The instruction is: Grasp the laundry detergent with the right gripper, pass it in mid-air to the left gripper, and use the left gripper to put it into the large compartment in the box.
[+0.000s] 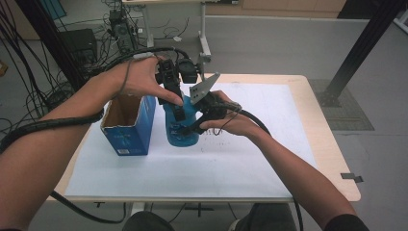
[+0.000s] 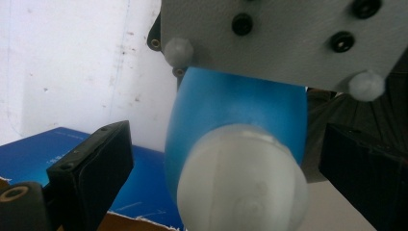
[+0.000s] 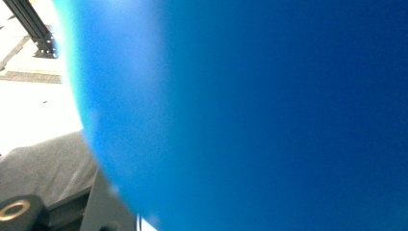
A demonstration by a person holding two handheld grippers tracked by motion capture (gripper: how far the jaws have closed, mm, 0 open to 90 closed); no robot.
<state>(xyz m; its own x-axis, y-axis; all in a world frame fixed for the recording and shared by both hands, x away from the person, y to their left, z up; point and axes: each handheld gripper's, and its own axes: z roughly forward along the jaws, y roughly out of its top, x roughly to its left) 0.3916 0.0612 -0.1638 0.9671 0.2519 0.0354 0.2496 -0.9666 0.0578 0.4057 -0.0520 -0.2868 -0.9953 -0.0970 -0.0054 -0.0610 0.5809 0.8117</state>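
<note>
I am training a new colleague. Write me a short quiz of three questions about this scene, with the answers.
1. True or false: the blue box stands with its top open, beside the blue bottle.
2. What does the right gripper clamp? A: the box. B: the bottle's body. C: the white cap.
3. How do the jaws of the left gripper stand at the cap?

Key: 1 true. 2 B. 3 open, one on each side of the cap, not pressing it.
</note>
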